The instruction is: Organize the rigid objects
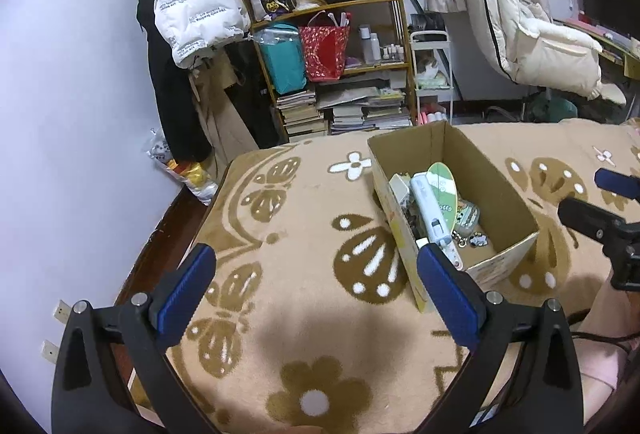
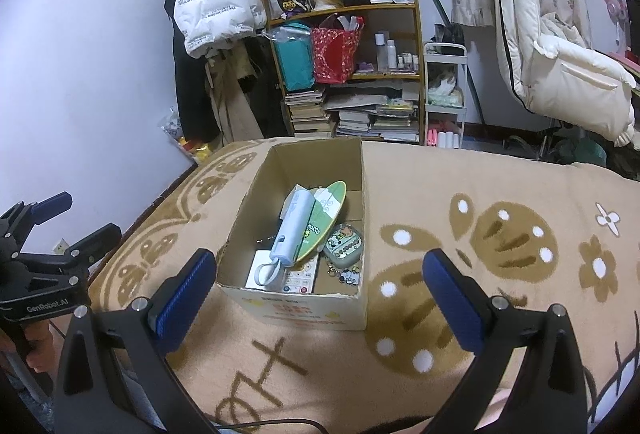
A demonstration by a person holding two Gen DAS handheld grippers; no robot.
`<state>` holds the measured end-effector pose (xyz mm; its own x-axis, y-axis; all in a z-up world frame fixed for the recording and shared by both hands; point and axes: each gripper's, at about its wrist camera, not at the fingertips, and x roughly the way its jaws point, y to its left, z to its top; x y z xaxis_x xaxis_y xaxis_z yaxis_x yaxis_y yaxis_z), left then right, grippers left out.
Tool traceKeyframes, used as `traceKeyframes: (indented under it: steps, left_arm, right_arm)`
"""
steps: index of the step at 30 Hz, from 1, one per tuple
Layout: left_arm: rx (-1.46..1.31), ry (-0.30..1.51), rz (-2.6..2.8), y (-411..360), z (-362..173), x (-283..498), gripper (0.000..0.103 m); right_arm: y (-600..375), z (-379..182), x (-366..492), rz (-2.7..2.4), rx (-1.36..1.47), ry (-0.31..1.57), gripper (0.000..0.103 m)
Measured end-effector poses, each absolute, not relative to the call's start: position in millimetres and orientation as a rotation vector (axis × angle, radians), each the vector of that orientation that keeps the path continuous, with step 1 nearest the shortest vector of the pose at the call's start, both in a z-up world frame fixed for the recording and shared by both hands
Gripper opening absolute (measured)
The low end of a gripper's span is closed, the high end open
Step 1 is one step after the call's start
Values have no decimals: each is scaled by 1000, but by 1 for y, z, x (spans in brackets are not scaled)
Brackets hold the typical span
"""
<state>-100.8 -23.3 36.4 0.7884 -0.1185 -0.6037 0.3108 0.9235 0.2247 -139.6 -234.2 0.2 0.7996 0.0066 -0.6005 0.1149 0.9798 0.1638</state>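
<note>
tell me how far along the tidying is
Looks nearly done: the box already holds the fan, a pale blue gadget, a small case and keychains. Both tools, left and right, are open and empty. No loose items show on the blanket.

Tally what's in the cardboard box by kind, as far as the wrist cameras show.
In the cardboard box, visible items only:
Pale blue handheld device with a loop strap: 1
Green oval fan: 1
Green cartoon case: 1
Keychain charm cluster: 1
White remote-style button pad: 1
White box: 1
Total: 6. More may lie hidden underneath.
</note>
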Motion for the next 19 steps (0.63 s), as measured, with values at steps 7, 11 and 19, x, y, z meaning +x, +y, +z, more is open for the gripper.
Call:
traceKeyframes:
  steps: [7,11,19]
  left_arm:
    - [315,625,-224,-21,35,-100,100]
    - [309,615,-228,-19,36,-103,100]
    - [299,619,-223,-16,37,-103,100]
  right_arm:
    - [-234,0,-140,-56,197,643,103]
    - [-235,-1,-139,-56,193,644,103]
    - [-234,-2,-139,-55,196,644,103]
